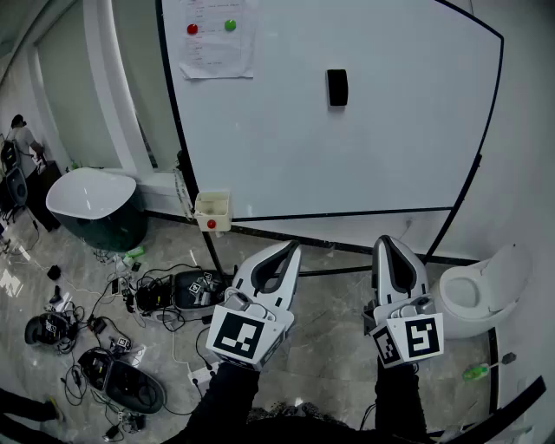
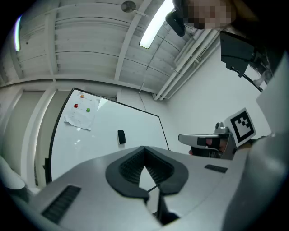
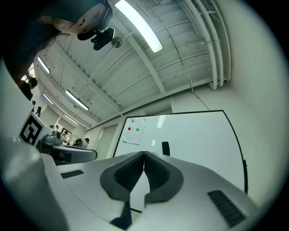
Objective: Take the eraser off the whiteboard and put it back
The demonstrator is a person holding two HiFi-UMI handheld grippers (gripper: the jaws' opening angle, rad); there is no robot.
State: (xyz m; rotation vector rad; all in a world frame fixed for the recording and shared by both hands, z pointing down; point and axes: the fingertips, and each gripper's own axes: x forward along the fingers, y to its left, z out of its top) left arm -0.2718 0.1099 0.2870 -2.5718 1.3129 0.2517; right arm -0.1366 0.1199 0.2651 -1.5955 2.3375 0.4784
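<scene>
Black rectangular eraser point(image 1: 337, 88) sticks upright on the big white black-framed whiteboard point(image 1: 364, 165), about mid-width, nearer its top edge. White paper sheet point(image 1: 217, 39) with a round red magnet point(image 1: 192, 29) and a round green magnet point(image 1: 230, 25) sits at the board's top left corner. Left gripper point(image 1: 289, 250) and right gripper point(image 1: 390, 243) hang side by side, apart, low in front of the board's bottom edge, tips angled up, well clear of the eraser. Left fingers point(image 2: 131, 169) pressed together, nothing between. Right fingers point(image 3: 127, 173) pressed together too, empty. Eraser untouched.
</scene>
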